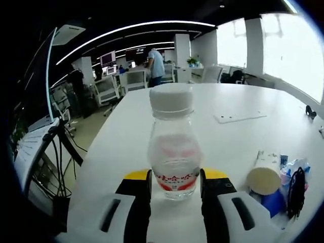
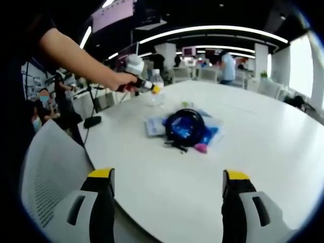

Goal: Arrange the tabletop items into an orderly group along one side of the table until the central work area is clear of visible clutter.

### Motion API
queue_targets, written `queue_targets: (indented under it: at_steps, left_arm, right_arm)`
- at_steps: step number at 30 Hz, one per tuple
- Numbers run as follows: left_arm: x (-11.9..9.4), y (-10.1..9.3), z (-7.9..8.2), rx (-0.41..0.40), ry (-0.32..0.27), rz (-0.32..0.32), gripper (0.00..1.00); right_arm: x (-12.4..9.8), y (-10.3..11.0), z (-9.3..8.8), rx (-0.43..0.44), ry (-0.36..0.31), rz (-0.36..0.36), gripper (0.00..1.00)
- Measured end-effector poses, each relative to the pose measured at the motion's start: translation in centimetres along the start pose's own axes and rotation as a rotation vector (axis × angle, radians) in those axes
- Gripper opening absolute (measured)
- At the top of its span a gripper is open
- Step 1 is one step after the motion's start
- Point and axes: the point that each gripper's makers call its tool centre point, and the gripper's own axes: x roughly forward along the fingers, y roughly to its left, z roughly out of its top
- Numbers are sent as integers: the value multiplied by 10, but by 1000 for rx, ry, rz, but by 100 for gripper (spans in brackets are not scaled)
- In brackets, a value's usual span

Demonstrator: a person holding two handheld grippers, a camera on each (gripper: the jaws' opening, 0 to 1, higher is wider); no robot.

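Note:
A clear water bottle [image 1: 173, 147] with a white cap and a red label stands upright on the white table [image 1: 238, 147]. My left gripper [image 1: 175, 176] has its yellow-tipped jaws pressed against the bottle's base on both sides. In the right gripper view, a person's arm holds that left gripper [image 2: 144, 86] beside the bottle [image 2: 157, 87] at the table's far left edge. My right gripper [image 2: 168, 185] stands wide open over the near part of the table, with nothing between its jaws.
A heap lies mid-table: a black coiled cable [image 2: 184, 126] on blue packets [image 2: 212, 132], with a pink item [image 2: 201, 148]. In the left gripper view a white roll [image 1: 264, 174] lies beside it, and a flat white card [image 1: 239, 117] farther off. A grey chair [image 2: 50, 167] stands left.

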Motion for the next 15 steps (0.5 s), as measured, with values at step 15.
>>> queue_targets:
  at_steps: [15]
  left_arm:
    - [-4,0,-7,-26,13,16,33]
  right_arm:
    - [0,0,0,-9,-1,-2,85]
